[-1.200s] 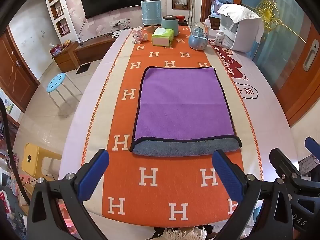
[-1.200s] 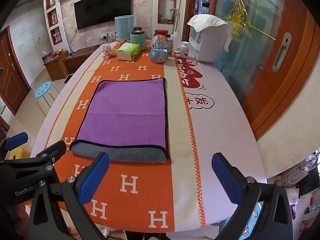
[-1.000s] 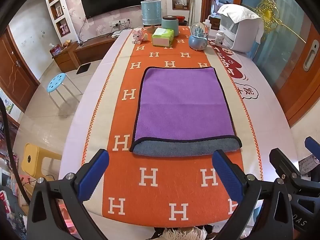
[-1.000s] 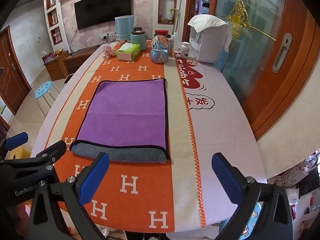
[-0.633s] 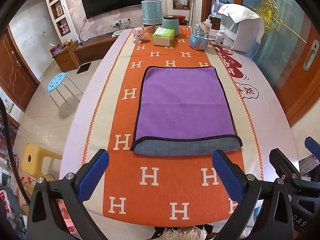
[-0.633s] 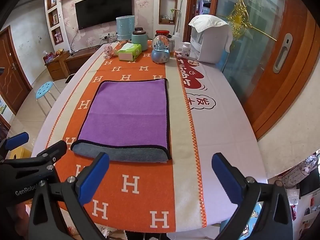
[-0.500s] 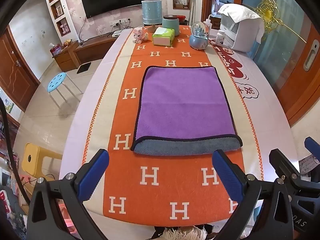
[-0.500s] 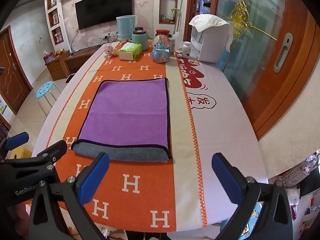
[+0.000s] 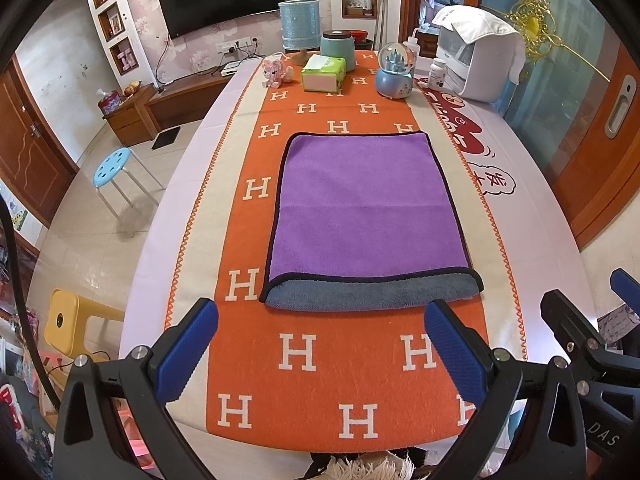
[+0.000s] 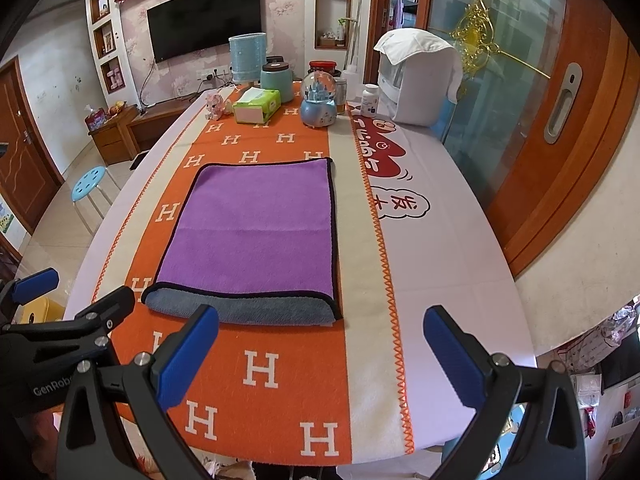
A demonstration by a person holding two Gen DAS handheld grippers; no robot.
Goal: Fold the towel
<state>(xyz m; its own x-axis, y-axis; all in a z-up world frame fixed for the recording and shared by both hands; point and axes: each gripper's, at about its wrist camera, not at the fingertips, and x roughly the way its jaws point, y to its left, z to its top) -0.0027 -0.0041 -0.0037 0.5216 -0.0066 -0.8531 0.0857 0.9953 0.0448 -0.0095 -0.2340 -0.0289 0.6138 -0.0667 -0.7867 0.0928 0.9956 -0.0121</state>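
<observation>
A towel (image 9: 364,208), purple on top with a black border, lies flat on the orange H-patterned runner (image 9: 304,360). Its near end shows a grey layer folded under the purple one. The same towel shows in the right wrist view (image 10: 260,232). My left gripper (image 9: 320,344) is open and empty, held above the runner just short of the towel's near edge. My right gripper (image 10: 320,344) is open and empty, over the runner's right border, to the near right of the towel. The left gripper also shows at the left edge of the right wrist view (image 10: 72,320).
At the table's far end stand a green tissue box (image 9: 323,74), a snow globe (image 9: 394,70), a teal jar (image 9: 338,50), a blue lamp (image 9: 299,26), a pink toy (image 9: 274,72) and a white appliance (image 9: 476,56). A blue stool (image 9: 112,168) stands left of the table.
Both views have crept slightly nearer and lower toward the towel. The towel has not moved, and both grippers stay open.
</observation>
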